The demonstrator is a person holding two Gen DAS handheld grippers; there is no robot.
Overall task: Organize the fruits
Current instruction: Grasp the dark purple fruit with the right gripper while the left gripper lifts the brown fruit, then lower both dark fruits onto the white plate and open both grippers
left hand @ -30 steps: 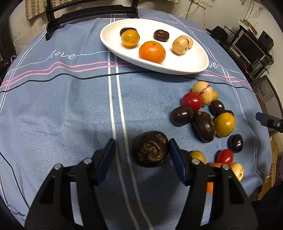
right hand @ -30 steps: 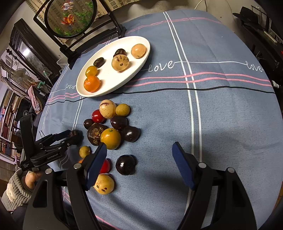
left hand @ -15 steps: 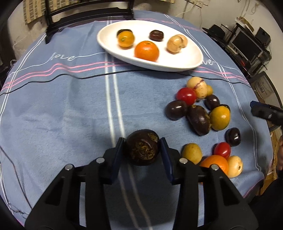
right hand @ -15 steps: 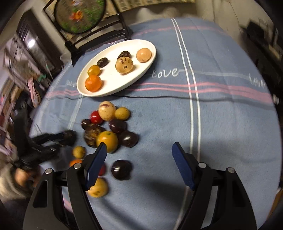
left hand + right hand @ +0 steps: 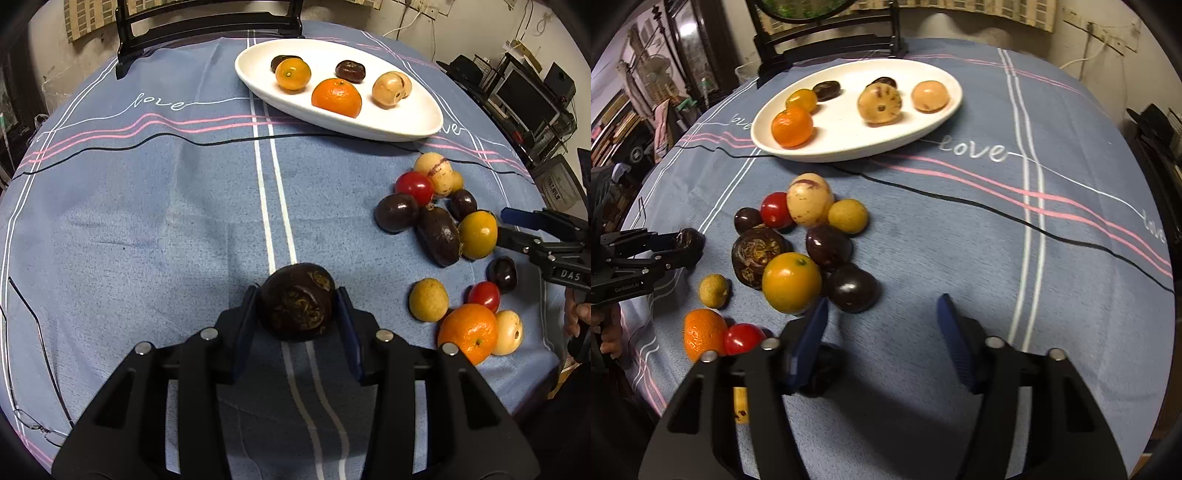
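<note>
My left gripper (image 5: 296, 295) is shut on a dark, wrinkled round fruit (image 5: 295, 308) just above the blue tablecloth; the right wrist view shows it at the left edge. A white oval plate (image 5: 373, 127) at the back holds an orange, a small yellow fruit, dark fruits and beige ones. Several loose fruits lie in a pile (image 5: 798, 240) on the cloth. My right gripper (image 5: 884, 302) hovers at the near side of the pile, its jaws closing with only cloth between them. A dark plum (image 5: 853, 288) lies just ahead of its left finger (image 5: 809, 332), and another dark fruit is half hidden beneath that finger.
A black chair back (image 5: 207, 22) stands behind the plate. Thin-framed glasses (image 5: 37, 424) lie at the near left edge of the table. Shelves with electronics (image 5: 532, 96) are off to the right. A hand (image 5: 609, 332) holds the left tool.
The left jaws closed from open onto the dark fruit and keep it. The right gripper rolled, sank closer to the pile, and its jaws narrowed.
</note>
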